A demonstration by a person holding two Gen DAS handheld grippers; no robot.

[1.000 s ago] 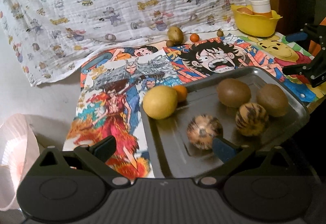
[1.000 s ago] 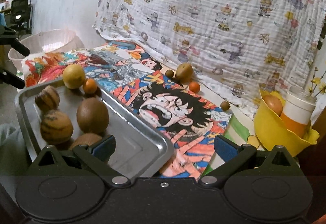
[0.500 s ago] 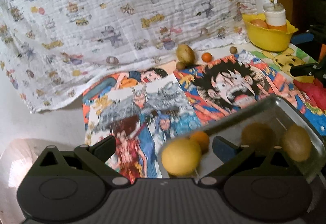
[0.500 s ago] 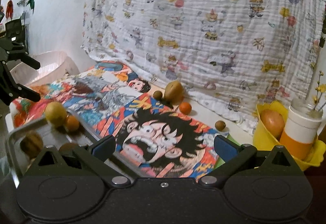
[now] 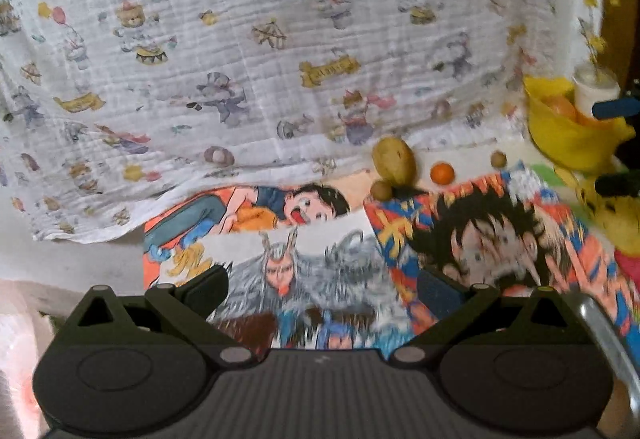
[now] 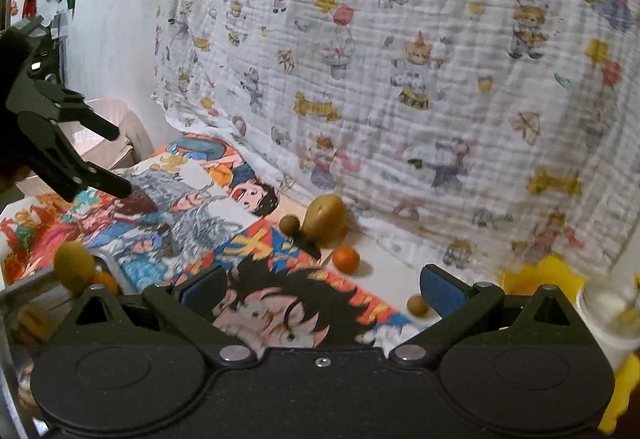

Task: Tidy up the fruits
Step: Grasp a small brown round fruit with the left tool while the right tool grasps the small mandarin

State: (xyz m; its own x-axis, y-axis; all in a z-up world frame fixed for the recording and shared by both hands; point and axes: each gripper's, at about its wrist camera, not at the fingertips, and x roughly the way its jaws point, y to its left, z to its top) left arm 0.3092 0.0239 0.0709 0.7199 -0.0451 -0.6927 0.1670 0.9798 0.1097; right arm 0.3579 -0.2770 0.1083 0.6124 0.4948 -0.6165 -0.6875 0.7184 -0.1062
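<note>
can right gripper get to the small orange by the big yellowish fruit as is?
Probably yes. The right gripper is open and empty, and the small orange sits in the open on the table just ahead between its fingers, apart from the big yellowish fruit. Nothing blocks it.

Left wrist view: low over posters, facing the hung cloth. Right wrist view: further right, angled left. Both share potato, orange, yellow bowl.

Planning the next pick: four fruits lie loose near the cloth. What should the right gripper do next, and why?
Probably ease the open right gripper forward toward the orange: it lies nearest ahead, apart from the potato, and nothing is held.
</note>
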